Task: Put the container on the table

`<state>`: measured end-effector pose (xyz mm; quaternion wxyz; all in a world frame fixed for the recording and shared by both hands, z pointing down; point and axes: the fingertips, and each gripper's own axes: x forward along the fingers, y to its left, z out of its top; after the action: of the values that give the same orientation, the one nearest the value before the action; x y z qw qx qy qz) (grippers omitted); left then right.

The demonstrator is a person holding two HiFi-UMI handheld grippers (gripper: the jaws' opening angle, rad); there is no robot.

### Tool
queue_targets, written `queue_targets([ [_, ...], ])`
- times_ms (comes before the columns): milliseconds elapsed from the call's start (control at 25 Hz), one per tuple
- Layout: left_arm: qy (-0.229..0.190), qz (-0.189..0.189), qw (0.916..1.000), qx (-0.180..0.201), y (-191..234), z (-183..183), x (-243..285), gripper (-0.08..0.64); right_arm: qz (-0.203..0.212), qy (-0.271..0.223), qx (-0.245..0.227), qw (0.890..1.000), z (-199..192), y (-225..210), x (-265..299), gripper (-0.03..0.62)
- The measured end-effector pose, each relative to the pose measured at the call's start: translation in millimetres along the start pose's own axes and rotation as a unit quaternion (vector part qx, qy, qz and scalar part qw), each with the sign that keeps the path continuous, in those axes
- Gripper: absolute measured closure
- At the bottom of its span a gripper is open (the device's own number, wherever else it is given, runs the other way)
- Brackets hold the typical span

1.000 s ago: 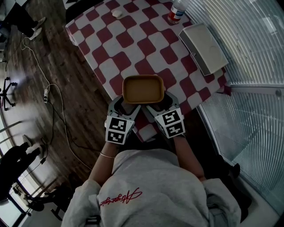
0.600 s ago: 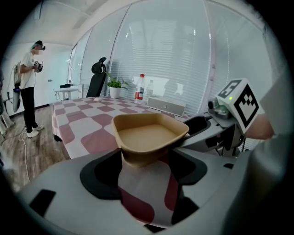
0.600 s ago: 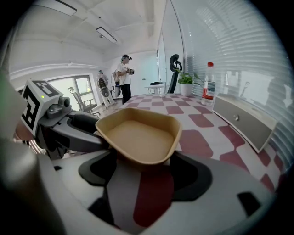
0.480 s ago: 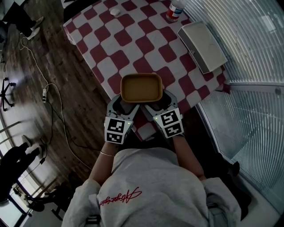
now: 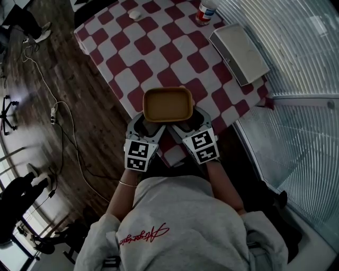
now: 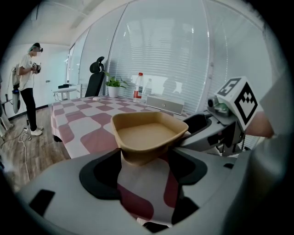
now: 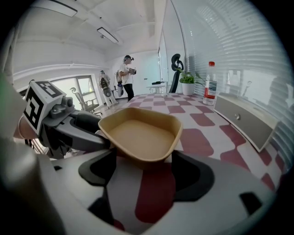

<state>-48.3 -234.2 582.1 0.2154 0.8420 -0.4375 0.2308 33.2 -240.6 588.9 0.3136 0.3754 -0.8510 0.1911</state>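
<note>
In the head view, you hold the shallow tan plastic container (image 5: 167, 104) out in front of you, over the near edge of the table (image 5: 159, 50) with its red-and-white checked cloth. Your left gripper (image 5: 145, 125) has its near left corner and your right gripper (image 5: 189, 124) its near right corner. A white rectangular box (image 5: 239, 53) and a clear plastic bottle with a red label (image 5: 204, 12) stand at the far side, well apart from the container.

In the left gripper view, your fingers (image 6: 98, 172) are closed on the container's base, which sits wedged between the two dark pads. The container is empty and rides level. Cloth shows beneath it, so it looks lifted rather than resting, though that view can't settle it.

In the right gripper view, the fingers (image 7: 193, 176) pinch the other near corner in the same way, and the left gripper's arm reaches in from the left side.

By my reading, the carry is nearly done: you have the container over the table, but it is not yet set down. What remains is to lower it until the base lies flat on the cloth, preferably a little further in from the edge, then open both grips and draw back.
</note>
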Motion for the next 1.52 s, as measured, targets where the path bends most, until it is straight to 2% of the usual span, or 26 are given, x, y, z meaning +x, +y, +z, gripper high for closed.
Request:
queue_targets([
  [320,-0.002,0.015,0.9999,-0.001,4,0,-5,0.241,-0.011,0.002,-0.001,1.0,-2,-3,-4,0.227],
  [600,-0.002,0.011,0.9999,0.002,1,-1,-8,0.241,-0.01,0.003,-0.001,1.0,-6,-1,-7,0.227],
  [1080,-0.018,0.024,0.9995,0.007,-2,2,-21,0.241,-0.019,-0.024,0.004,1.0,6,-2,-26,0.227],
  [1520,-0.071,0.049,0.9962,-0.009,3,29,-43,0.241,-0.02,-0.058,0.011,0.998,28,-3,-39,0.227],
])
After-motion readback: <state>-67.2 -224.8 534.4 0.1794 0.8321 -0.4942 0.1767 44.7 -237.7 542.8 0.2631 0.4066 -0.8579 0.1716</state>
